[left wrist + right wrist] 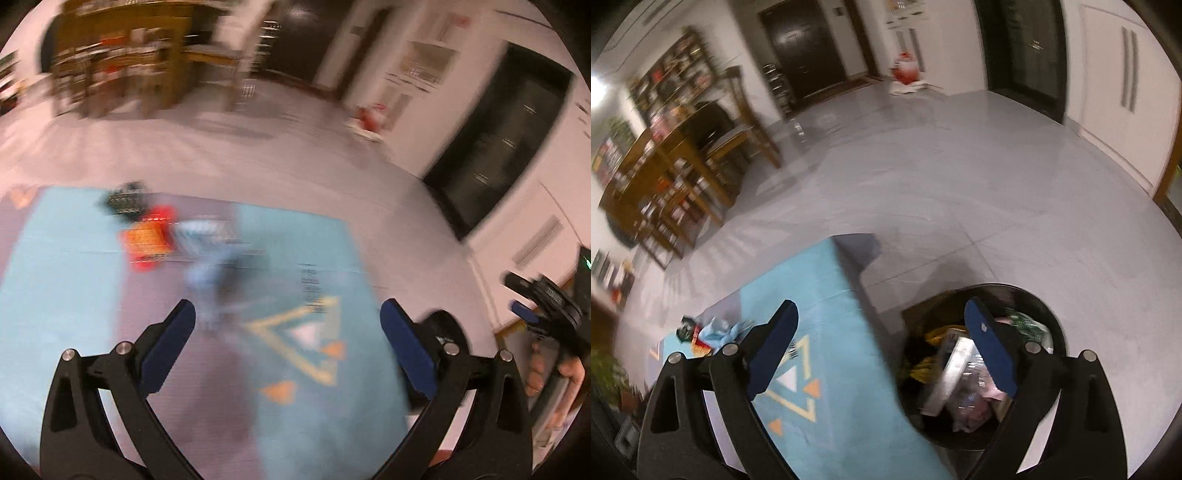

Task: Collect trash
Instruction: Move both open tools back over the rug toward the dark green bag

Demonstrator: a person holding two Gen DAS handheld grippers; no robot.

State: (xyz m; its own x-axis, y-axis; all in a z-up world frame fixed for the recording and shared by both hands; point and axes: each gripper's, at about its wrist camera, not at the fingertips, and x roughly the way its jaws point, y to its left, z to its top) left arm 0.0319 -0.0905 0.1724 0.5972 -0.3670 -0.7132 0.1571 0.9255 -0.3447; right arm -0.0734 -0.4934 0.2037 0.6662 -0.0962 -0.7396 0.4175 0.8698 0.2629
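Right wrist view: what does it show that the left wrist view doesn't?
Only the right wrist view: the black trash bin beside the table, already holding wrappers, under the open, empty right gripper. Only the left wrist view: the open, empty left gripper and a hand holding the other gripper. Both: the blue tablecloth and the leftover trash pile.

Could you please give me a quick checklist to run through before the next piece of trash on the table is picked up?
1. Left tongs open and empty: ok.
2. Right tongs open and empty: ok.
3. Trash left on the blue table mat, a red wrapper and a pale blue piece: ok.
4. Black bin beside the table, room inside: cannot tell.
5. Left view sharp enough to aim: not ok, blurred.
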